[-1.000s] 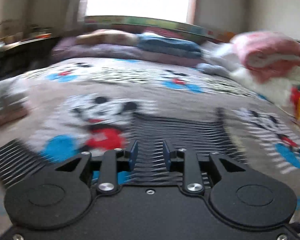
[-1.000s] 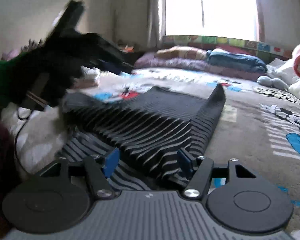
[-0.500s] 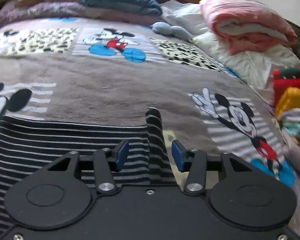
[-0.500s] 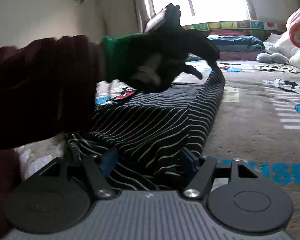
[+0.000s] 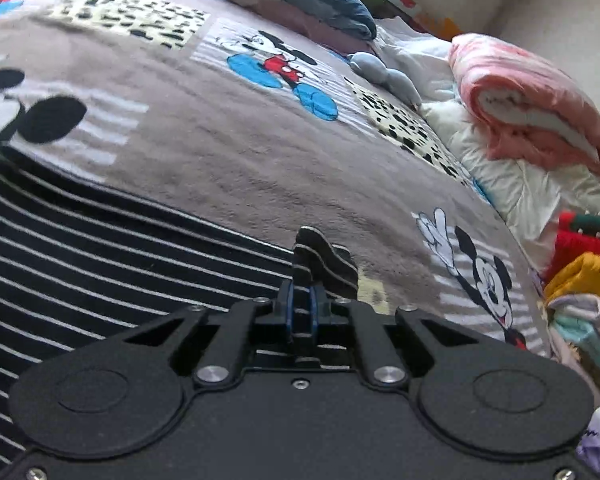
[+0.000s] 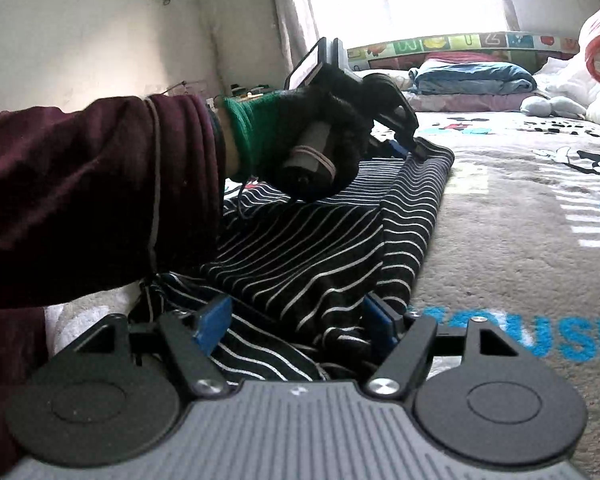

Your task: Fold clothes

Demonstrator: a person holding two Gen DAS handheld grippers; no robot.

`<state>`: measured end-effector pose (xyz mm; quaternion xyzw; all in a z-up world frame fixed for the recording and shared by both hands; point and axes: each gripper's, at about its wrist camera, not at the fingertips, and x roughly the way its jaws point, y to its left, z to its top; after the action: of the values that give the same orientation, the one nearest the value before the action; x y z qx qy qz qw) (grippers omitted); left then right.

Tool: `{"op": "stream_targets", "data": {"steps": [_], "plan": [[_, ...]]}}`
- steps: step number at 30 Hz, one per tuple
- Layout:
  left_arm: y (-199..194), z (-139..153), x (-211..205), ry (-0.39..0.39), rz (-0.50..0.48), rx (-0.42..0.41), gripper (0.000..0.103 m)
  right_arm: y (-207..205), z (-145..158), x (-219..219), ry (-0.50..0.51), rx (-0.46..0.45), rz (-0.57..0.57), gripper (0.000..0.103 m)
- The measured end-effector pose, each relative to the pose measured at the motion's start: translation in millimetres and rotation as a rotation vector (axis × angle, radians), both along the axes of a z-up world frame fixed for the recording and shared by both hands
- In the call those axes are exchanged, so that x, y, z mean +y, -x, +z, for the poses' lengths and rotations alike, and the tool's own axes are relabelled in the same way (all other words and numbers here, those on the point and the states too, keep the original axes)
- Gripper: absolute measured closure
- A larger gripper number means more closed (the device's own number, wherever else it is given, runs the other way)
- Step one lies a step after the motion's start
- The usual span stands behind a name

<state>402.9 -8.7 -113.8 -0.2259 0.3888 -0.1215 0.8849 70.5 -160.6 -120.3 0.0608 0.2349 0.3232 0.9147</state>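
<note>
Knit striped top [image 6: 320,248], soft, light, limp: left claw [image 5: 302,312] is pinching its far corner; right claw [image 6: 296,320] is gaping over its near hem, gripping nothing.

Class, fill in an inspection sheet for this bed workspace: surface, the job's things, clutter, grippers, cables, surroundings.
Surface: cartoon-print blanket covering the bed.
Job's things: striped garment lying partly folded on the blanket.
Clutter: pink quilt, folded clothes pile at the bed edge.
Grippers: left gripper shut on a garment corner; right gripper open over the near edge.
Cables: thin cable hanging below the gloved hand.
Surroundings: bright window, wall.
</note>
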Motion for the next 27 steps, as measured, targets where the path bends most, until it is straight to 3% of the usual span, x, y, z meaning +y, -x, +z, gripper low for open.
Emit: {"op": "stream_targets", "data": {"steps": [2,6,10,16,19,22,25,27], "plan": [[-5.9,-7.0,1.8,-0.002,0.019,0.037,0.093,0.2,0.0,0.3,0.005,0.000,0.001,0.030],[-9.4,-3.7,3.8,-0.032,0.064,0.025,0.087,-0.4,0.3,0.7,0.010,-0.001,0.001,0.030],[-0.9,14.5,-6.3,-0.164,0.071,-0.060,0.087,-0.6,0.4,0.3,0.011,-0.004,0.000,0.030],[18.9,35.6,-37.8,-0.258,-0.081,-0.166,0.087,0.6,0.0,1.5,0.014,-0.008,0.001,0.029],[14.1,26.7,-57.0,-0.318,-0.118,-0.153,0.087,1.2,-0.3,2.0,0.014,-0.010,0.002,0.029],[-8.1,-0.7,-56.6,-0.373,-0.093,-0.059,0.086,0.6,-1.2,2.0,0.015,-0.009,0.008,0.027],[-17.9,-8.4,-37.5,-0.266,-0.041,-0.043,0.088,0.7,-1.2,4.0,0.023,-0.013,0.013,0.025],[-13.0,0.2,-33.2,-0.237,-0.026,-0.056,0.089,1.7,-0.1,3.8,0.021,-0.018,0.011,0.024]]}}
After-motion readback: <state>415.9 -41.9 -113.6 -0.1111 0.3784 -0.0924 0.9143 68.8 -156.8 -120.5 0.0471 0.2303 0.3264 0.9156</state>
